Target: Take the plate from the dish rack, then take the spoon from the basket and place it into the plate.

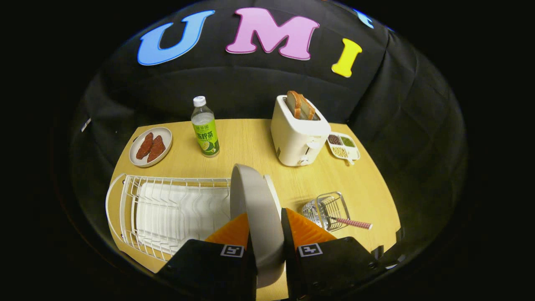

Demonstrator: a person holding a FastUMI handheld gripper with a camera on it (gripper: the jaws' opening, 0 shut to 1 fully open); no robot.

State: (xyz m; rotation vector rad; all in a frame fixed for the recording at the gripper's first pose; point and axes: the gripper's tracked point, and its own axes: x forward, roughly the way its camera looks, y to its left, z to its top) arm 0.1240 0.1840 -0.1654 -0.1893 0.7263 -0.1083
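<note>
The gripper (264, 234) held a pale grey plate (257, 209) on edge, both fingers (229, 234) clamped against its two faces, so the plate stood upright between them and rose ahead of them over a light wooden counter (250, 142). The plate sat at the right end of a white wire dish rack (167, 213), which stretched away to the left of the fingers with its slots bare; whether the plate's lower rim touched the rack could not be told. To the right of the fingers, near the counter's front edge, stood a small wire basket (326, 209) holding a spoon (353, 223), whose red-and-white checked handle stuck out sideways to the right. Beyond the rack, at the far left of the counter, lay a small oval dish (138, 161) with two reddish-brown pieces of food (151, 147) on it. Just right of that dish stood a clear bottle (204, 127) with a green label and a white cap. Further right sat a white toaster (297, 136) with slices of bread (300, 105) standing up in its slot, and beside the toaster a white divided tray (343, 146) held dark, green and yellowish grains in separate compartments.
</note>
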